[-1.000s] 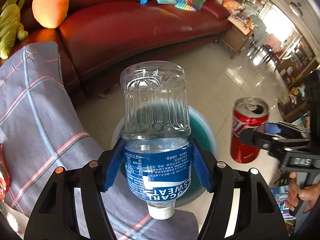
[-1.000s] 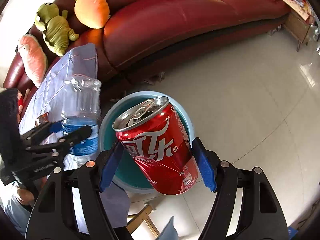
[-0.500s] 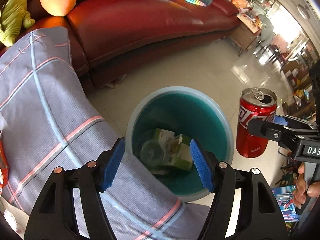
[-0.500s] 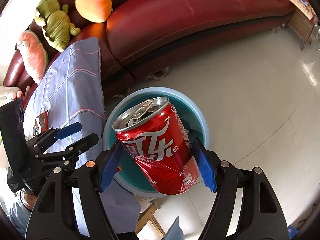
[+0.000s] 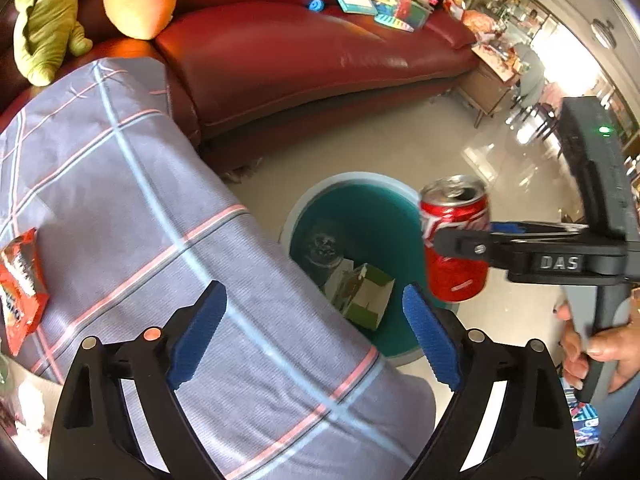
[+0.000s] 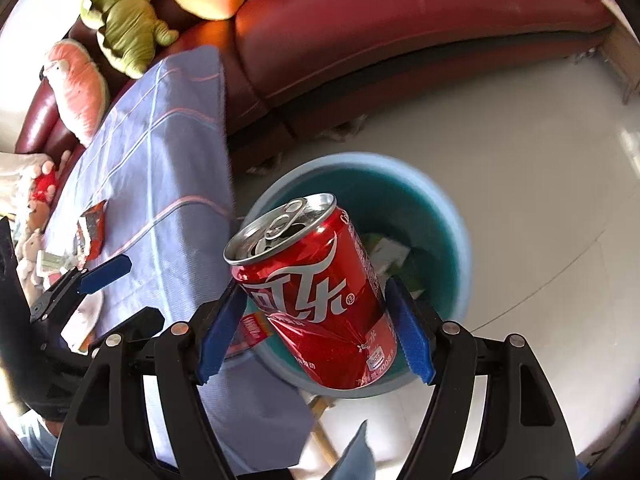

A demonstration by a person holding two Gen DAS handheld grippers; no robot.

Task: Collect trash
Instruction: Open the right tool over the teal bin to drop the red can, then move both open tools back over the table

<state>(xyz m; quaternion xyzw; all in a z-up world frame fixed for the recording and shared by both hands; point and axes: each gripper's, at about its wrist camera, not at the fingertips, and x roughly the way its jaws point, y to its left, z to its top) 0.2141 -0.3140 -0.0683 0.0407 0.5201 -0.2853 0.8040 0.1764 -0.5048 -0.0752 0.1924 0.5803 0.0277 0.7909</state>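
Observation:
My left gripper (image 5: 316, 332) is open and empty, above the edge of the plaid-covered table next to the teal bin (image 5: 360, 196). The clear bottle (image 5: 322, 244) lies inside the bin beside a green carton (image 5: 362, 296). My right gripper (image 6: 316, 328) is shut on a red cola can (image 6: 316, 292) and holds it tilted above the bin (image 6: 452, 216). The can (image 5: 456, 240) also shows in the left wrist view, over the bin's right rim. A red snack wrapper (image 5: 20, 280) lies on the cloth at the left; it also shows in the right wrist view (image 6: 92, 232).
The grey-blue plaid cloth (image 5: 140, 208) hangs over the table edge by the bin. A red leather sofa (image 5: 300, 60) with plush toys (image 5: 48, 20) and books stands behind. Pale tiled floor (image 6: 540, 160) surrounds the bin. A wooden side table (image 5: 488, 88) stands at the far right.
My left gripper opened and the bottle fell into the bin, then the gripper drew back over the table. My right gripper carried the can closer, over the bin.

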